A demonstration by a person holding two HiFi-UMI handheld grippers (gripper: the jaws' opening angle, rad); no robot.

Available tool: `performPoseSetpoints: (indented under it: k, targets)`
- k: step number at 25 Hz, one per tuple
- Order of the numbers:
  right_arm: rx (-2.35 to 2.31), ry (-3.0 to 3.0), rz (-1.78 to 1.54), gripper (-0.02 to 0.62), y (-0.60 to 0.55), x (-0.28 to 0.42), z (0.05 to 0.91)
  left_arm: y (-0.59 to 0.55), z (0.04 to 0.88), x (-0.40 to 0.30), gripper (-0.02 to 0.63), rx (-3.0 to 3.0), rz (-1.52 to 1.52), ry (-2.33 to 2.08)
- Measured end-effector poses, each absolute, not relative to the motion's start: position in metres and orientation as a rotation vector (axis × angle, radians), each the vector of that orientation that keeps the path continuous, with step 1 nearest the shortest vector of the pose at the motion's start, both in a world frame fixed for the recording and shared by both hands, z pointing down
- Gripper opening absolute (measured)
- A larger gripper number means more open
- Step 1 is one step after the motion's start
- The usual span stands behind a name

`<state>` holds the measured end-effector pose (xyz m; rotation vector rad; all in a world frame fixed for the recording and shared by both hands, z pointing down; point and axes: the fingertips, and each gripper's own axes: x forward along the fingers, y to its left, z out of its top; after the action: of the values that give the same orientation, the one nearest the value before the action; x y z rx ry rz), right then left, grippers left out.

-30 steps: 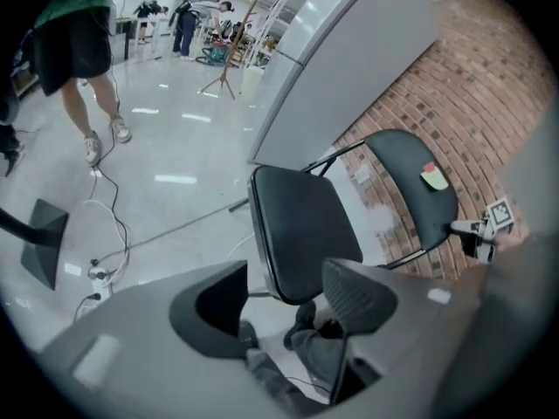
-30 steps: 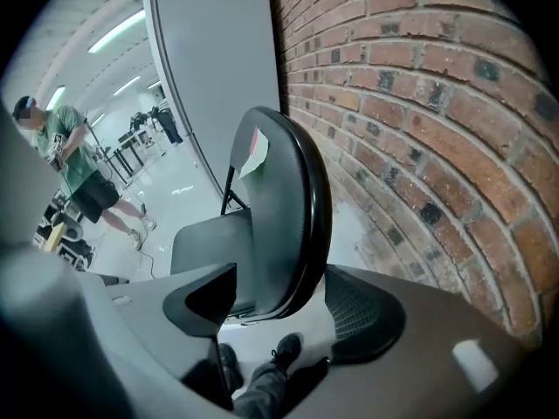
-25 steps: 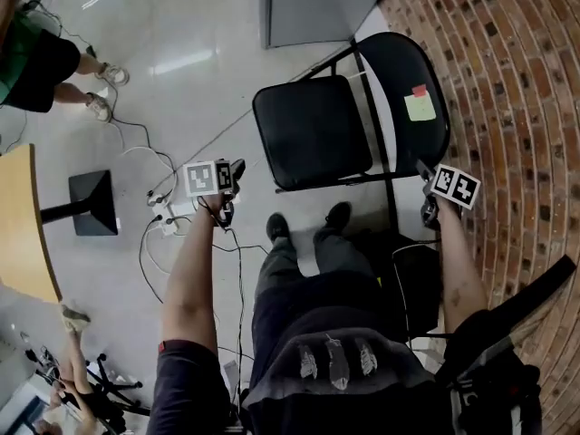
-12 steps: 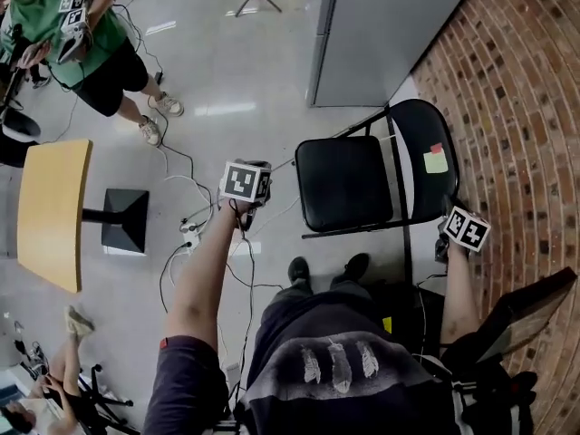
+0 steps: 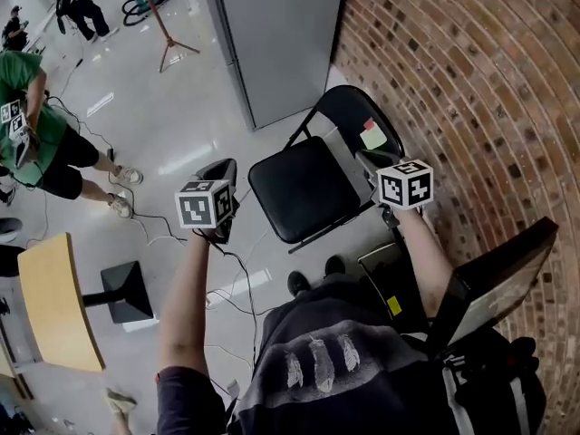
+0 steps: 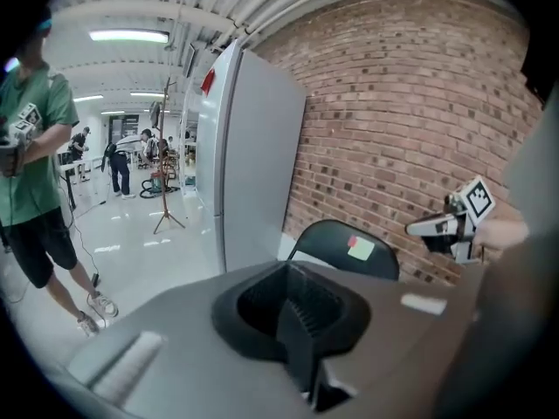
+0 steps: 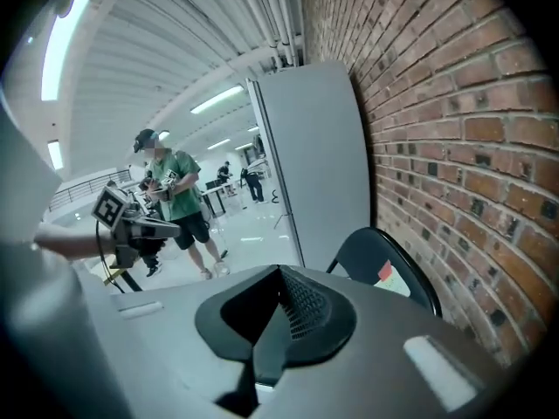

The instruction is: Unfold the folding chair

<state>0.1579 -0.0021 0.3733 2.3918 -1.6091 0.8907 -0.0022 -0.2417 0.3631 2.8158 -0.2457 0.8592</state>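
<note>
Chair is seen opened on the floor, just beside the brick wall. The left gripper and right gripper are held apart from it, jaws just closed together on nothing. If the seat is not fully pressed down, it could be folded back under weight.

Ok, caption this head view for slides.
Black folding chair stands unfolded beside red brick wall; left gripper and right gripper shut, empty.

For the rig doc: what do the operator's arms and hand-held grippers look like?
Left hand-held gripper and right hand-held gripper: grey body, black ribbed jaws, white cube of black square markers. Black cable trails from the left one. Left sleeve short, dark grey.
</note>
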Motion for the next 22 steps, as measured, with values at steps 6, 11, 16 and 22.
performPoseSetpoints:
  k: [6, 11, 16, 22]
  targets:
    - [2.312, -1.741, 0.840, 0.002, -0.006, 0.152, 0.355, -0.220, 0.347, 0.010, 0.000, 2.763, 0.756, -0.281]
    - [2.221, -1.955, 0.790, 0.002, -0.021, 0.128, 0.332, -0.184, 0.324, 0.003, 0.000, 2.698, 0.643, -0.296]
    - [2.087, -2.163, 0.726, 0.002, -0.032, 0.095, 0.306, -0.133, 0.300, -0.010, 0.000, 2.642, 0.530, -0.261]
    - [1.975, -2.327, 0.681, 0.002, -0.035, 0.069, 0.287, -0.097, 0.283, -0.022, 0.000, 2.652, 0.511, -0.276]
